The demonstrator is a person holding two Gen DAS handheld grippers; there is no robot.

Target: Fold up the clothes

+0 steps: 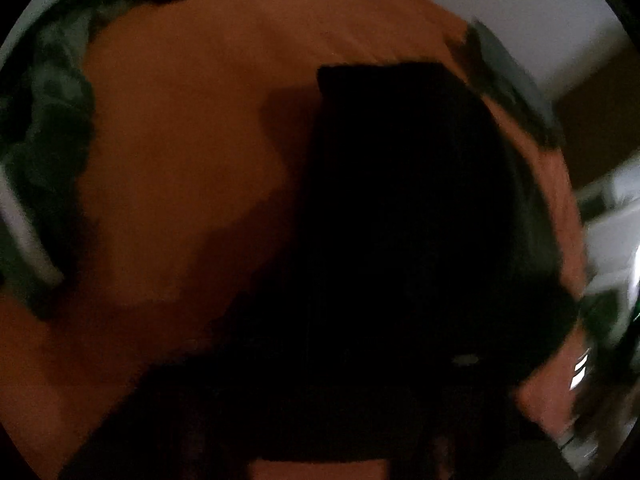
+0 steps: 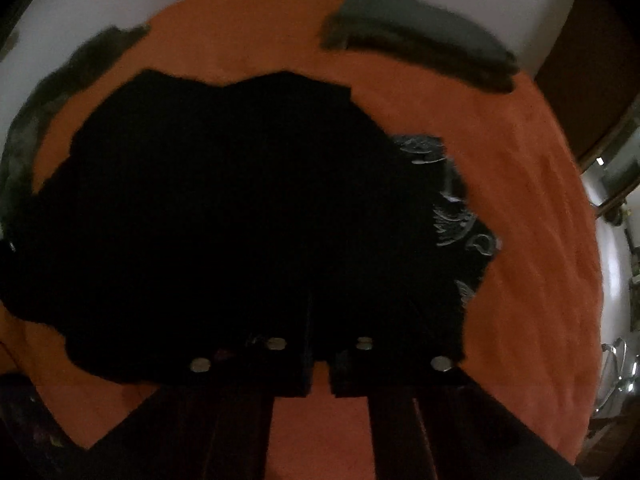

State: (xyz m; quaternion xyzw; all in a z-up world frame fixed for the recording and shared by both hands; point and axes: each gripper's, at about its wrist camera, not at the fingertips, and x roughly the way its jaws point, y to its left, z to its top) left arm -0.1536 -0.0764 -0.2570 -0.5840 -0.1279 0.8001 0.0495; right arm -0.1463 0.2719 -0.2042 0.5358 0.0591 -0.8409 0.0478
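Observation:
A black garment [image 2: 220,200] lies spread on the orange bedsheet [image 2: 520,240]. A grey printed part of it [image 2: 452,216] shows at its right edge. My right gripper [image 2: 316,320] points down over the garment's near edge with its fingers together; black on black hides whether cloth is pinched. In the left wrist view a fold of the black garment [image 1: 400,200] rises from the bottom of the picture above the sheet [image 1: 180,160] and casts a shadow to its left. It covers my left gripper, which is shut on it.
A folded grey-green cloth [image 2: 420,36] lies at the far right of the bed and a dark green one [image 2: 80,64] at the far left. The left wrist view shows green cloth [image 1: 48,140] at the left. The bed's edge runs on the right, with pale furniture [image 2: 612,184] beyond.

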